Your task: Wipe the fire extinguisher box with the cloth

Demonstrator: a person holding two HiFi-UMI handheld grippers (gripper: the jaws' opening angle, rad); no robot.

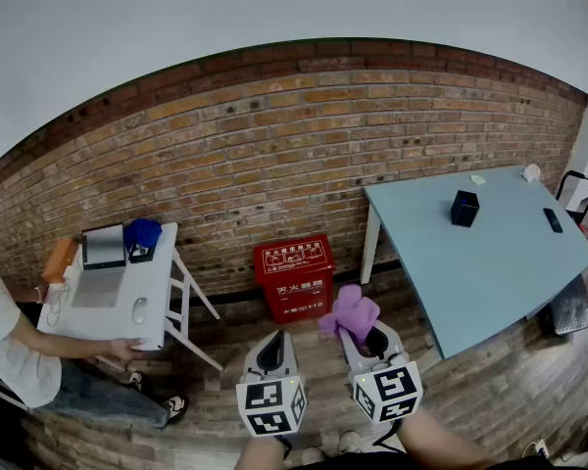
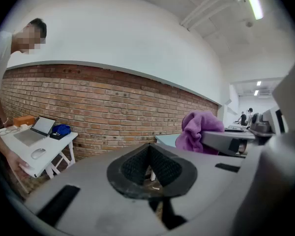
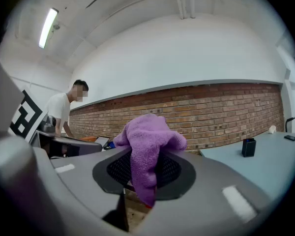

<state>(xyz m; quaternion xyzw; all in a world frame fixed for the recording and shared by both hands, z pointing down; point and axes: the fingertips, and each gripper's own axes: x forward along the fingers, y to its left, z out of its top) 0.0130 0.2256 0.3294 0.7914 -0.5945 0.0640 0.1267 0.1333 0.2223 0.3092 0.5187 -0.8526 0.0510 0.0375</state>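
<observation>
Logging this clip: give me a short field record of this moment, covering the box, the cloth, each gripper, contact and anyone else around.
fire extinguisher box: red, on the floor against the brick wall, between the white table and the light blue table
purple cloth: bunched, draped over the right gripper's jaws
right gripper: shut on the purple cloth
left gripper: jaws together, nothing between them
contact: cloth appears clear of the box; wiping not yet begun
person: at the white table, hand on its edge

Brick wall (image 1: pixel 274 135); wooden floor (image 1: pixel 490 399); blue table (image 1: pixel 480 253) right; white desk (image 1: pixel 152 292) left.
</observation>
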